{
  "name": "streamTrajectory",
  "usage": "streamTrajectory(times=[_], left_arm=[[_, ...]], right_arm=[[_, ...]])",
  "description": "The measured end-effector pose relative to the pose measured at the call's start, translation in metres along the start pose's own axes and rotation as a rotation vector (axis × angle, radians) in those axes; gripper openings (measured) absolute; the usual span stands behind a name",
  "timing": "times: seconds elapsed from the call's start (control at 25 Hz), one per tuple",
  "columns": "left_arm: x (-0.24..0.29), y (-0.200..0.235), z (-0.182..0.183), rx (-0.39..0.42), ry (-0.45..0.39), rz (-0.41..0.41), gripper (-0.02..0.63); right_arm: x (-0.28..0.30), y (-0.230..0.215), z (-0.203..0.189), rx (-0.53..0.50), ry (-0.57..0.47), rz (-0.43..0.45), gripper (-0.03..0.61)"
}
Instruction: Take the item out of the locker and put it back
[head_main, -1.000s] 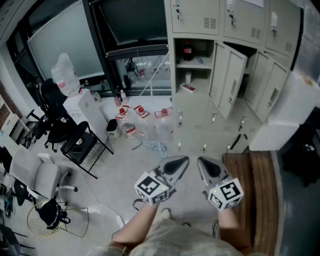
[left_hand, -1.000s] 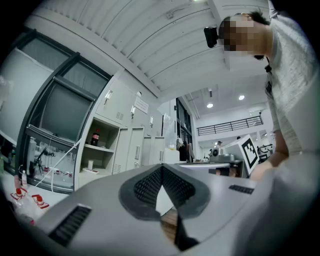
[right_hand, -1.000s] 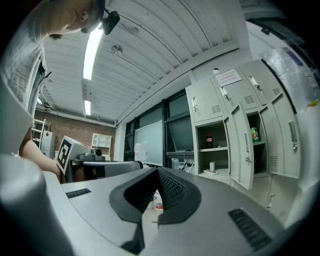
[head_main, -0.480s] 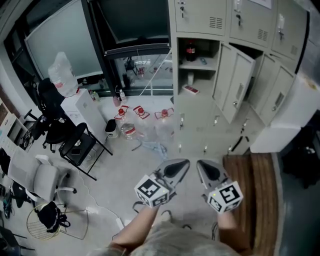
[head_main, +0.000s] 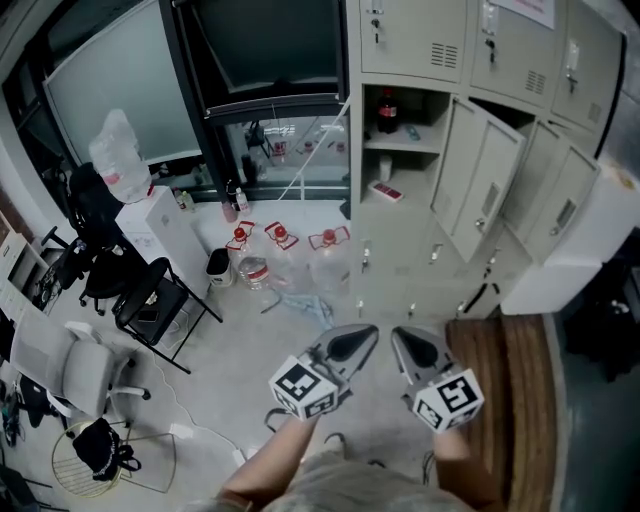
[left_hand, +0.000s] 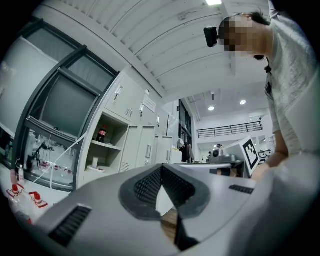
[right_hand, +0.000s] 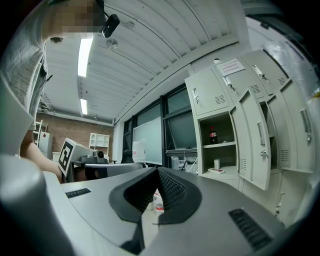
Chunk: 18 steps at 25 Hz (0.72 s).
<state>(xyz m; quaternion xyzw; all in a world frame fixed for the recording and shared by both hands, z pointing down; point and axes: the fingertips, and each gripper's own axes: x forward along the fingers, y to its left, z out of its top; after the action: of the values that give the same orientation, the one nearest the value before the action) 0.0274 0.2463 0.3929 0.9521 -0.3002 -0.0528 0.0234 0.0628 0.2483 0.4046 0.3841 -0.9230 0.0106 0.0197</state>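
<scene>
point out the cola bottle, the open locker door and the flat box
cola bottle (head_main: 387, 112): head view, on its dark body
open locker door (head_main: 478, 180): head view, middle of its panel
flat box (head_main: 385, 190): head view, on its top face

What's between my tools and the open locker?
Head view: only bare floor separates the left tool and right tool from the open locker; water jugs stand aside.
</scene>
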Motion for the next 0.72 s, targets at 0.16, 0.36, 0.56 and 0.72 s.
streamTrajectory(times=[0.16,0.36,0.56,0.72], left_arm=[[-0.003,0.018,-0.001,-0.017,0.001,-0.008,0.005],[-0.008,0.042,-0.001,-0.042,-0.010,-0.019,0.005],[-0.013,0.063,-0.003,-0.048,-0.014,-0.030,0.005],[-0.010,0.070,-0.006,-0.055,-0.016,-0.048,0.005]], right_arm=[[0.017,-0.001,-0.004,-0.006,0.020,-0.010,0.002],[0.040,-0.002,-0.008,-0.012,0.050,-0.027,0.002],[0.059,0.004,-0.007,-0.017,0.048,-0.031,0.002],[0.065,-0.002,-0.007,-0.013,0.057,-0.050,0.002]])
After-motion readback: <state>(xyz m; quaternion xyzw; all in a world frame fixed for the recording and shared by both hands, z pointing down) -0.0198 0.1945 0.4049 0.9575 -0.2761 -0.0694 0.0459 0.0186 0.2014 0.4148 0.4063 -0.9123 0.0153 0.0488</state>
